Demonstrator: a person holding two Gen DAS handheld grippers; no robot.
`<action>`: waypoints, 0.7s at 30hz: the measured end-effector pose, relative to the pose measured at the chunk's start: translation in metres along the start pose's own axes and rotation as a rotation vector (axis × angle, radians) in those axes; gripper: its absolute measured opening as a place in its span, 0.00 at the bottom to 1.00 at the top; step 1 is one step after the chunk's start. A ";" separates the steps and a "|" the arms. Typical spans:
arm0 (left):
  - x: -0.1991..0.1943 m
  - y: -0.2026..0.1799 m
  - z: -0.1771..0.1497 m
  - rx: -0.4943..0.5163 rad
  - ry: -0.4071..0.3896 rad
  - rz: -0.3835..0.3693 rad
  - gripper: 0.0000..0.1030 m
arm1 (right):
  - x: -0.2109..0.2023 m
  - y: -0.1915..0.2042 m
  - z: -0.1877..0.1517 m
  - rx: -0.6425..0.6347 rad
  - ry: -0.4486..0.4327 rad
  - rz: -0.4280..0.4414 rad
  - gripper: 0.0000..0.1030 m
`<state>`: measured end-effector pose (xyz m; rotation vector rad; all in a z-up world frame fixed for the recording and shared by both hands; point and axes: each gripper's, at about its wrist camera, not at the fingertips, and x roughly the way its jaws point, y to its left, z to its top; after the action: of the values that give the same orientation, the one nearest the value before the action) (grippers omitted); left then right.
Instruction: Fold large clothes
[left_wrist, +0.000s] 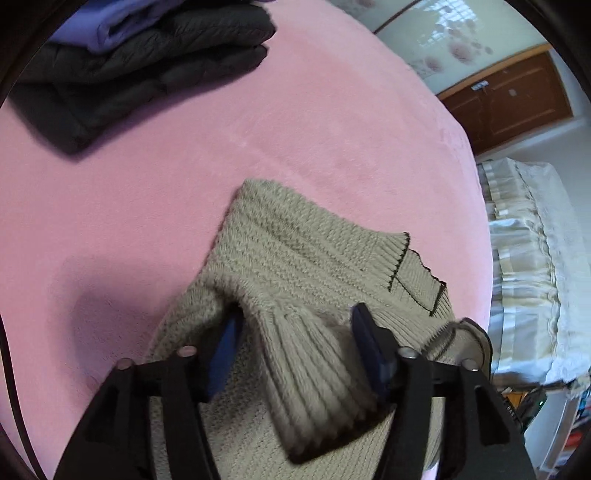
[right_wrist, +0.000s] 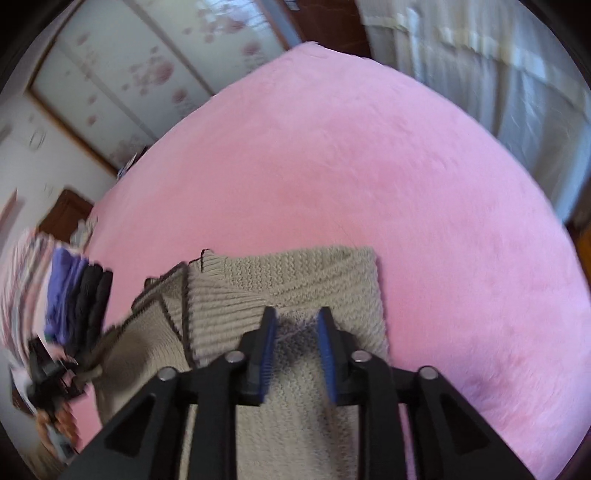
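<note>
A beige knit sweater (left_wrist: 295, 266) with dark trim lies folded on the pink bed cover (left_wrist: 147, 184). My left gripper (left_wrist: 295, 317) stands open over it, and a ribbed cuff (left_wrist: 317, 376) lies between its blue-padded fingers, apart from both pads. In the right wrist view the same sweater (right_wrist: 295, 280) lies under my right gripper (right_wrist: 297, 314), whose fingers are a little apart just above the knit, gripping nothing. The left gripper also shows at the far left of the right wrist view (right_wrist: 55, 369).
A stack of folded clothes, black quilted jacket (left_wrist: 129, 74) with a purple garment (left_wrist: 110, 22) on top, lies at the far left of the bed; it also shows in the right wrist view (right_wrist: 81, 295). Sliding wardrobe doors (right_wrist: 129, 74) and curtains (right_wrist: 498, 74) stand beyond the bed.
</note>
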<state>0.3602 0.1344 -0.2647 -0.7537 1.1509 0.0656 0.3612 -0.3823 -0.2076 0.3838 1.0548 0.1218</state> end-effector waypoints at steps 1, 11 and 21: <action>-0.005 -0.001 0.001 0.009 -0.016 -0.019 0.71 | -0.002 0.003 0.001 -0.049 0.001 -0.013 0.32; -0.008 0.008 0.024 -0.030 -0.115 -0.065 0.78 | 0.016 0.029 0.005 -0.289 0.045 -0.027 0.32; 0.012 0.024 0.032 -0.051 -0.099 -0.165 0.78 | 0.007 0.038 0.009 -0.399 0.019 0.036 0.41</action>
<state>0.3816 0.1668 -0.2807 -0.8791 0.9927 -0.0054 0.3754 -0.3473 -0.1955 0.0407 1.0146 0.3623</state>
